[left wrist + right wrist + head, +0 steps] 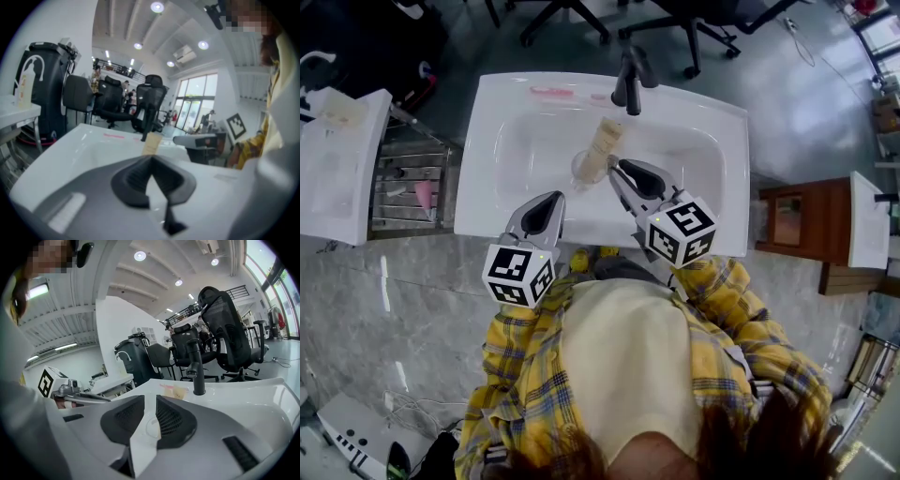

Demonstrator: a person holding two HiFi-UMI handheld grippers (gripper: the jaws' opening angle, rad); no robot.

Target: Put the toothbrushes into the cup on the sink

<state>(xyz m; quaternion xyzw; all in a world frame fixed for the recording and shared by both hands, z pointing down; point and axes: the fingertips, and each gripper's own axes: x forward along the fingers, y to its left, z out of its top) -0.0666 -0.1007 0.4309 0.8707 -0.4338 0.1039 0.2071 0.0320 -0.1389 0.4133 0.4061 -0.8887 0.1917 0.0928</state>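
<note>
A tall beige ribbed cup [604, 146] stands in the basin of the white sink [497, 202], below the black faucet [628, 80]. A pink toothbrush [551, 92] lies on the sink's back rim, with a second pinkish one [600, 97] beside it. My right gripper [615, 169] reaches over the basin just right of the cup's foot. Its jaws stand a little apart, and only white basin and a faint round ring show in the gap [150, 401]. My left gripper [553, 199] hangs over the front rim, shut and empty [151, 160], pointing at the cup [151, 143].
A white side table [337, 159] and a metal rack [412, 183] holding a pink item stand left of the sink. A wooden table [806, 220] is at the right. Office chairs [694, 23] stand behind the sink.
</note>
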